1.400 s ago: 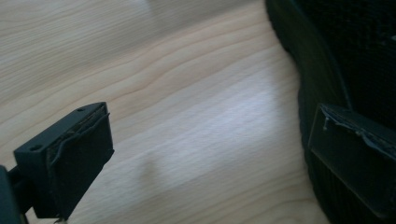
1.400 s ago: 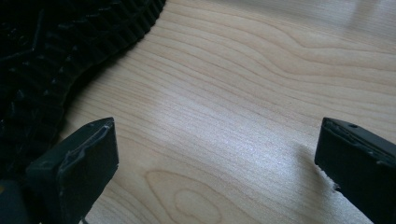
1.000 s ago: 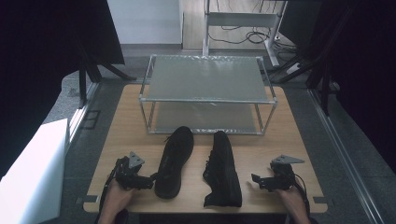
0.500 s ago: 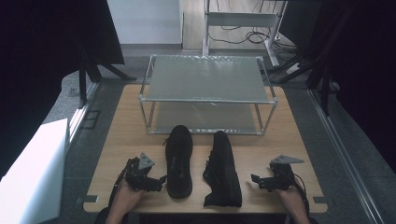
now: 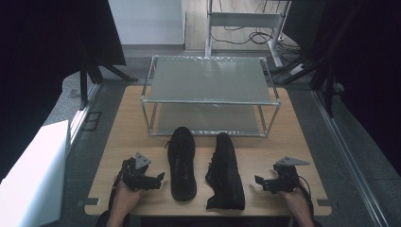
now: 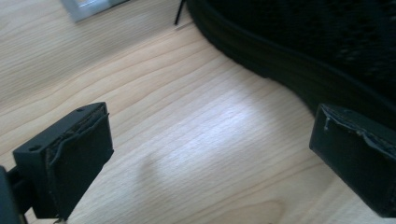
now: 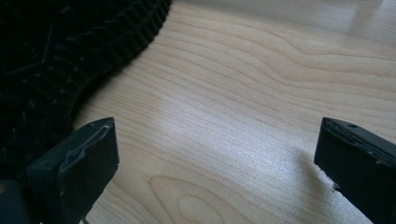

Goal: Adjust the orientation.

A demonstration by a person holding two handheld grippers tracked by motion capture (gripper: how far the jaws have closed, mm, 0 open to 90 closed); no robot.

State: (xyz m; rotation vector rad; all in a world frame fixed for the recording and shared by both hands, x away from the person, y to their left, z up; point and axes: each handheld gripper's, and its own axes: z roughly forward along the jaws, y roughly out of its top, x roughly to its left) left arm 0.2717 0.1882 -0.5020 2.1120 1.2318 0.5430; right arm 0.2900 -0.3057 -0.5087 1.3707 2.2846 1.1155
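Left tongs jaws wide apart, empty, just beside left shoe. That shoe lies toe toward the rack, long axis now straight; earlier it slanted. Right shoe on its side, parallel, unmoved. Right tongs gape, empty on bench.

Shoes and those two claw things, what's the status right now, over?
Left gripper open, beside the left shoe, no contact seen. Right gripper open, beside the right shoe, which lies on its side. Two-tier rack behind, nothing blocking.
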